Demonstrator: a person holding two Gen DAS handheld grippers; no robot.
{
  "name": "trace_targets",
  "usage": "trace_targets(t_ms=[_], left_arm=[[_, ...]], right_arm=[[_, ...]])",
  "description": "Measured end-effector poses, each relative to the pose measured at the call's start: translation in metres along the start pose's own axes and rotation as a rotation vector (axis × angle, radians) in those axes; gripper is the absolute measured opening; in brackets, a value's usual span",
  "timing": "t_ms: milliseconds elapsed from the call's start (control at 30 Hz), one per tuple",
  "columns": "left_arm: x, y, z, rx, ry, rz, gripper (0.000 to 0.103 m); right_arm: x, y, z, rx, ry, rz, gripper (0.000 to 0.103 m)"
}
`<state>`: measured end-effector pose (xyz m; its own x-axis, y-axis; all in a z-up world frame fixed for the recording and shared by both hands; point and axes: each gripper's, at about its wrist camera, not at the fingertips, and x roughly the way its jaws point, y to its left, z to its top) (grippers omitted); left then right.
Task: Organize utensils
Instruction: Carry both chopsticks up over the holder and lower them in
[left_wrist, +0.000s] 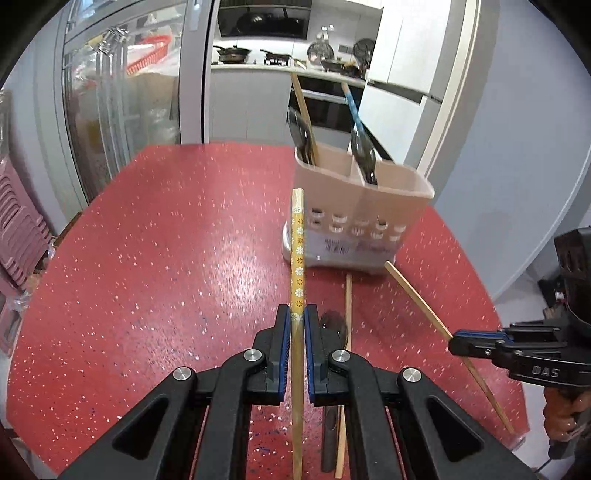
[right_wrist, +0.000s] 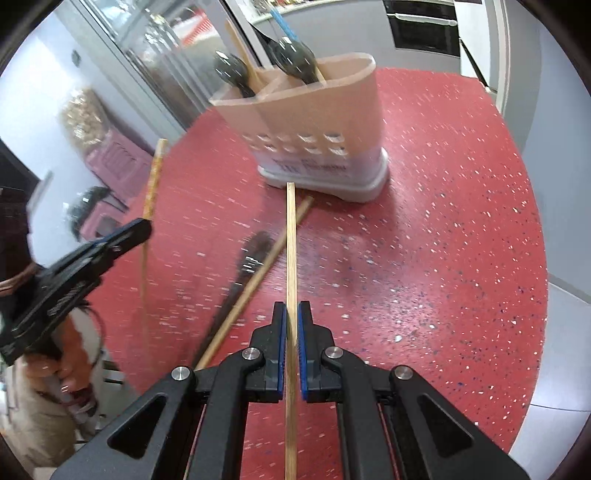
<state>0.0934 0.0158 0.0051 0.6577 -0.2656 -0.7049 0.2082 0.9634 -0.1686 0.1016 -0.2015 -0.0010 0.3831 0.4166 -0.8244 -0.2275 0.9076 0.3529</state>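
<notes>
Left gripper (left_wrist: 297, 314) clamping flower-patterned chopstick (left_wrist: 297, 254), right gripper (right_wrist: 291, 310) clamping plain wooden chopstick (right_wrist: 291, 258), perforated beige holder (left_wrist: 354, 206)

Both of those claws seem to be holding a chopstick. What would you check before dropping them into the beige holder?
1. Left gripper shut on flowered chopstick: ok.
2. Right gripper shut on plain chopstick: ok.
3. Utensil holder upright on the table: ok.
4. Free room in its compartments: cannot tell.
5. Both chopsticks above the holder's rim: not ok.
6. Loose spoon and stick left on the table: not ok.
</notes>
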Motion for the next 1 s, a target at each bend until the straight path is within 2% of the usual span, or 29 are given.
trace_targets(t_ms=[200, 367, 667, 867, 1000], left_arm=[[-0.018, 0.006, 0.025, -0.04, -0.071, -0.011, 0.033], [-0.022, 0.007, 0.055, -0.063, -0.126, -0.018, 0.033], [-0.009, -0.005, 0.121, -0.066, -0.217, -0.03, 0.033], [0.006, -0.011, 0.167, -0.091, -0.305, -0.049, 0.033], [0.027, -0.017, 0.183, -0.093, -0.326, -0.036, 0.033]], right_arm=[[-0.039, 0.006, 0.019, -0.006, -0.114, 0.085, 0.006], [-0.062, 0.008, 0.047, -0.033, -0.206, 0.08, 0.006], [-0.067, 0.005, 0.109, -0.039, -0.295, 0.071, 0.006], [-0.066, 0.007, 0.148, -0.077, -0.41, 0.06, 0.006], [-0.051, 0.004, 0.171, -0.087, -0.458, 0.06, 0.006]])
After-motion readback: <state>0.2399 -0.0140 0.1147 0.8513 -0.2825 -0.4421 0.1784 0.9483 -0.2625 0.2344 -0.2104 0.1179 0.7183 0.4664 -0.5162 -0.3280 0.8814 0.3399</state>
